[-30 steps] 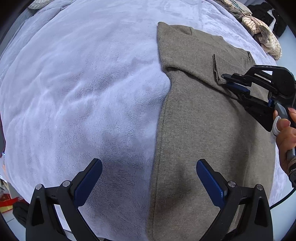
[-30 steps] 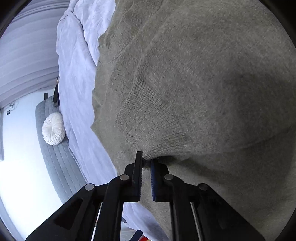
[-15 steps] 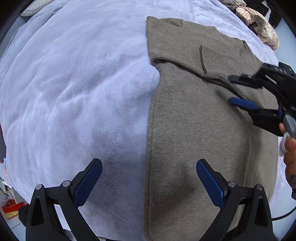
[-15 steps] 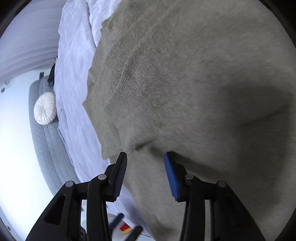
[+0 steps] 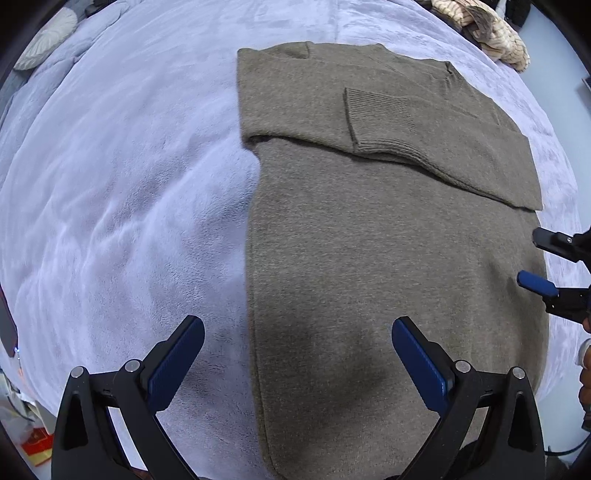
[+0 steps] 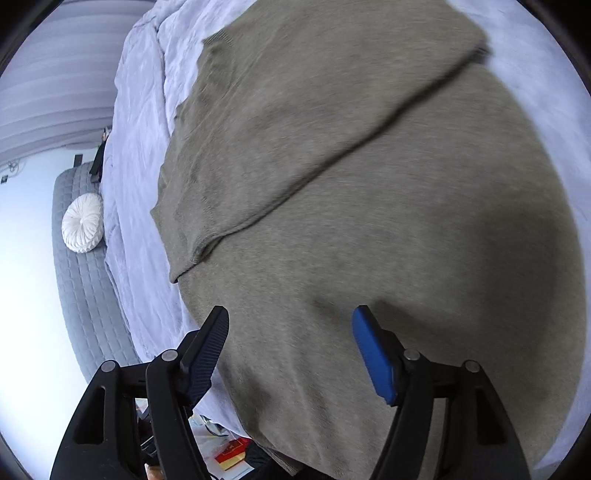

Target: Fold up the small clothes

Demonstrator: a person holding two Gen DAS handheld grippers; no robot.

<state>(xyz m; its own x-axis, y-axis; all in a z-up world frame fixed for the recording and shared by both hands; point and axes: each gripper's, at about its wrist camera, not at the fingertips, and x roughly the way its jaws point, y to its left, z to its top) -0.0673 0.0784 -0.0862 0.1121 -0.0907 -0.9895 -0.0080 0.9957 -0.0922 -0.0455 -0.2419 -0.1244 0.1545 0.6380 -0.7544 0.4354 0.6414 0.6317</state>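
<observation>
A grey-brown knit sweater (image 5: 388, 240) lies flat on a pale lilac blanket (image 5: 129, 166). Its sleeve is folded across the chest, with the ribbed cuff (image 5: 380, 118) on top. My left gripper (image 5: 297, 360) is open and empty, hovering over the sweater's lower left edge. My right gripper (image 5: 532, 258) is open and empty at the sweater's right edge. In the right wrist view the right gripper (image 6: 290, 347) hovers over the sweater (image 6: 369, 184), with the folded sleeve lying across it.
A pile of other clothes (image 5: 484, 29) lies at the blanket's far right. A round white cushion (image 6: 82, 223) rests on a grey quilted bench (image 6: 81, 288). A red box (image 6: 231, 452) lies on the floor below the bed edge.
My right gripper let go of the sleeve cuff, opened, and drew back to the sweater's right edge. The sleeve now lies folded across the chest. The left gripper stayed open.
</observation>
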